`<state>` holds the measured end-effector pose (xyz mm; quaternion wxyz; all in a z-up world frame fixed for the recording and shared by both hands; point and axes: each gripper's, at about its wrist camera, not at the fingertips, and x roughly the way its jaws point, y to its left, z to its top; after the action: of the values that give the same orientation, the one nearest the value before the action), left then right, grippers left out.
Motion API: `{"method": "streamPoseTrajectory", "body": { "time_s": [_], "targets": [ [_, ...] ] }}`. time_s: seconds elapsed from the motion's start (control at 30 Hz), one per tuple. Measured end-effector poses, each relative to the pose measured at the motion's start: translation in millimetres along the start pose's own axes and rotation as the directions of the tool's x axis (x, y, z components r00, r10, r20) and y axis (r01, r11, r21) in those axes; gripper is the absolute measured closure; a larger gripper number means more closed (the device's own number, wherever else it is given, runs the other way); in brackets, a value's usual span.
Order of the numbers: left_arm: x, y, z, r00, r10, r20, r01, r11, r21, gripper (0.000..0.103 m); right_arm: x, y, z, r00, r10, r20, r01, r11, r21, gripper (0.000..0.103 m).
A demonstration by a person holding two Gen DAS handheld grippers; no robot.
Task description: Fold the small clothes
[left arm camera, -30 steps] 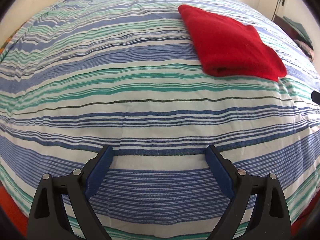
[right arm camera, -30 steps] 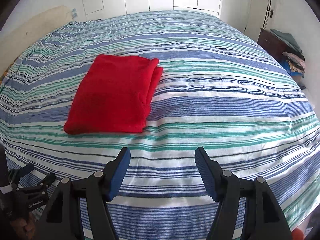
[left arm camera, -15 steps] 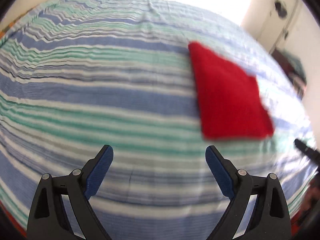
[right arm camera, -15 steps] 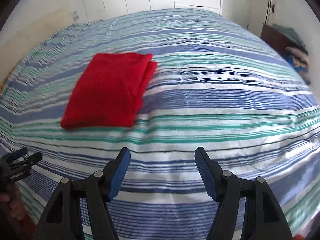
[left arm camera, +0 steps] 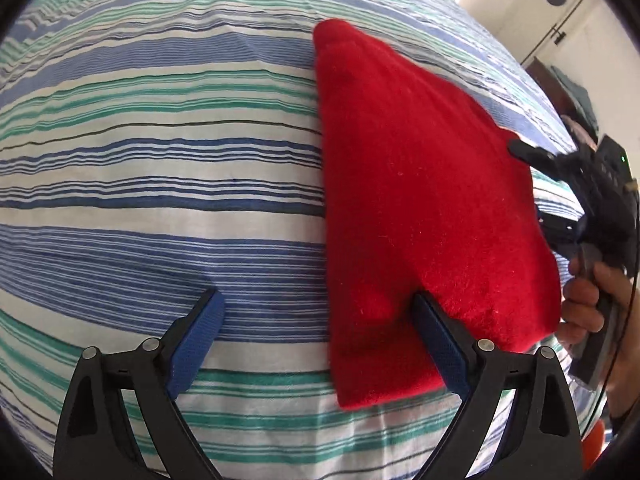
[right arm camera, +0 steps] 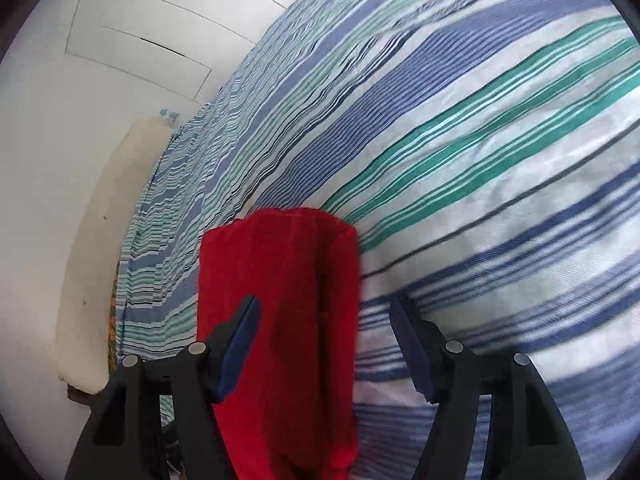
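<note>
A folded red cloth [left arm camera: 420, 200] lies flat on the striped bed [left arm camera: 160, 160]. My left gripper [left arm camera: 316, 328] is open, low over the bed, with its jaws straddling the cloth's near left edge; the right fingertip [left arm camera: 436, 332] is over the cloth. My right gripper [right arm camera: 324, 328] is open at the cloth's other side, with the red cloth [right arm camera: 288, 300] between its jaws and its left finger [right arm camera: 240, 336] over the cloth. In the left wrist view the right gripper [left arm camera: 532, 156] shows at the cloth's right edge, held by a hand.
The blue, green and white striped bedspread [right arm camera: 480, 160] fills both views. A cream headboard pad [right arm camera: 100, 240] and white wall panels [right arm camera: 140, 40] lie beyond the bed. A dresser with clothes [left arm camera: 576, 108] stands at the far right by a door.
Both grippers have moved in from the bed's near edge to the red cloth and now flank it, one on each side. Both stay open.
</note>
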<state>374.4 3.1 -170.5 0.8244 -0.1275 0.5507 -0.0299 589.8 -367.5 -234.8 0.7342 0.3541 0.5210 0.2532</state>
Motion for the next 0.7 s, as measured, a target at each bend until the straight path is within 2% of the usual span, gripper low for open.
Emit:
{"method": "streamPoseTrajectory", "body": {
  "time_s": [0.03,0.07,0.1,0.13,0.17,0.2,0.3,0.53,0.7],
  "targets": [
    [1.1,-1.1,0.2,1.0,-0.002,0.001,0.002,1.0,-0.004,0.009,10.6,2.1,1.0,1.0,0.022,-0.012,-0.022,1.0,0.003,0.036],
    [1.5,-2.6,0.0,1.0,-0.016,0.006,0.016,1.0,-0.002,0.023,18.9,6.5,1.4,0.999,0.026,-0.024,-0.026,1.0,-0.005,0.04],
    [1.5,-5.2,0.7,0.999,-0.051,0.007,0.051,0.999,0.009,0.056,26.8,11.6,1.9,0.999,0.017,-0.038,-0.017,1.0,-0.024,0.061],
    [1.5,-7.7,1.7,0.995,-0.097,-0.003,0.097,0.995,0.016,0.074,33.5,16.9,2.3,0.999,-0.018,-0.051,0.016,0.999,-0.051,0.072],
    [-3.2,-13.6,1.6,0.997,-0.077,0.005,0.077,0.997,0.024,0.078,36.8,22.9,2.4,0.997,-0.062,-0.047,0.058,0.995,-0.083,0.079],
    [-9.3,-19.7,0.8,0.998,-0.055,0.028,0.054,0.997,0.048,0.081,37.0,29.6,2.6,0.996,-0.088,-0.032,0.084,0.99,-0.117,0.085],
    [-28.8,-34.4,-2.8,0.996,-0.023,0.09,0.014,0.995,0.096,0.083,26.3,59.5,-2.5,0.988,-0.148,0.04,0.153,0.959,-0.238,0.088],
    [-86.2,-35.8,0.4,0.974,-0.042,0.223,0.018,0.994,0.108,0.084,-5.4,129.8,-7.3,0.98,-0.118,0.16,0.176,0.889,-0.422,0.088],
    [-109.1,-44.9,10.8,0.954,-0.041,0.298,0.001,0.991,0.133,0.085,-31.2,149.5,0.4,0.973,-0.074,0.219,0.171,0.868,-0.466,0.088]
  ]
}}
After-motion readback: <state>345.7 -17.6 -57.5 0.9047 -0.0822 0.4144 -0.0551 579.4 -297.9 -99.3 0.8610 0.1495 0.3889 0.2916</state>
